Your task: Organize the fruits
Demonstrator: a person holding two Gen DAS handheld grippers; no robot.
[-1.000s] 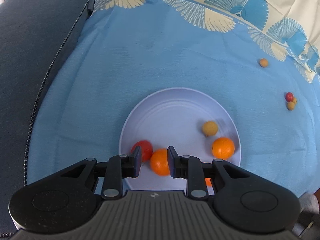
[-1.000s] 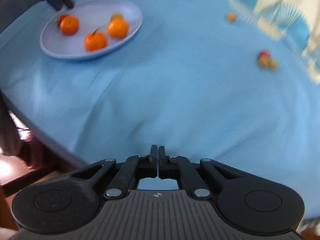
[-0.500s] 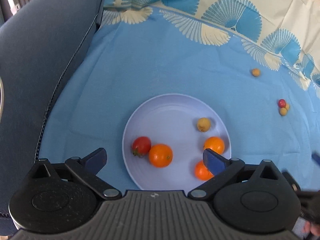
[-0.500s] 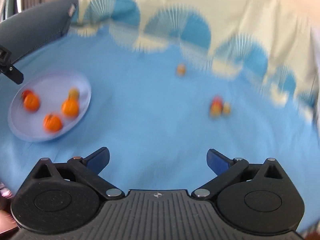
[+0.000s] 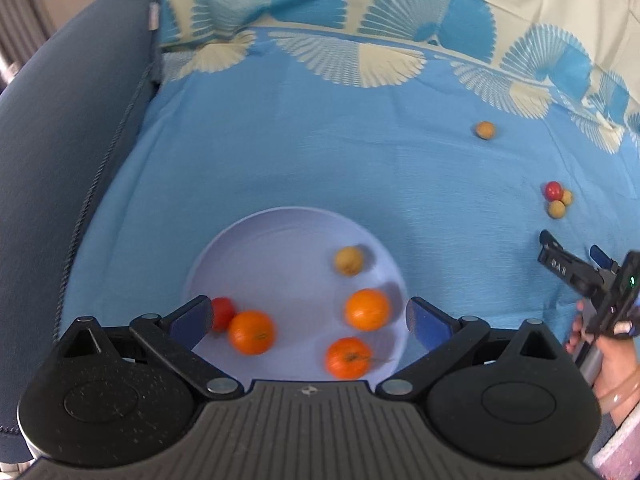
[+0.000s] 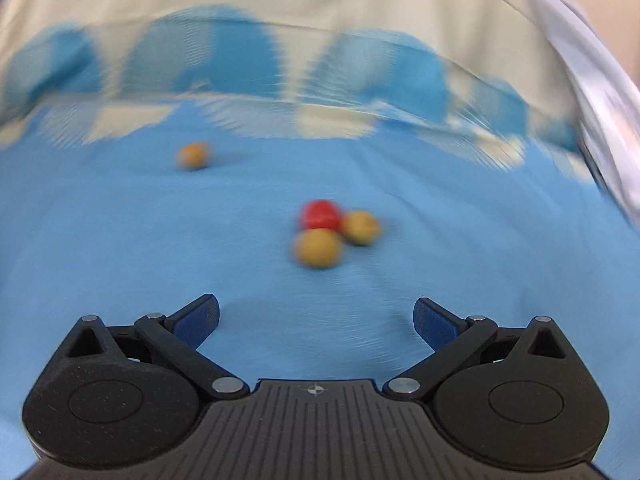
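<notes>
Both the left gripper (image 5: 308, 320) and the right gripper (image 6: 316, 318) gape wide and empty, the left's near finger (image 5: 190, 316) half-hiding a red tomato (image 5: 222, 312) on the plate (image 5: 280, 224) of oranges (image 5: 367, 309), while farther off three small fruits (image 6: 332, 232) cluster, motion-blurred, on the blue cloth (image 6: 120, 240).

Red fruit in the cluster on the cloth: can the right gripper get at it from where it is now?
Probably yes, with care. The right gripper is open, bare cloth ahead, but the two yellow fruits crowd the red fruit.

Black ribbed tongs (image 5: 308, 318) carry blue pads (image 6: 199, 320) (silver pivot screws), pink sleeve (image 5: 618, 446) behind.
</notes>
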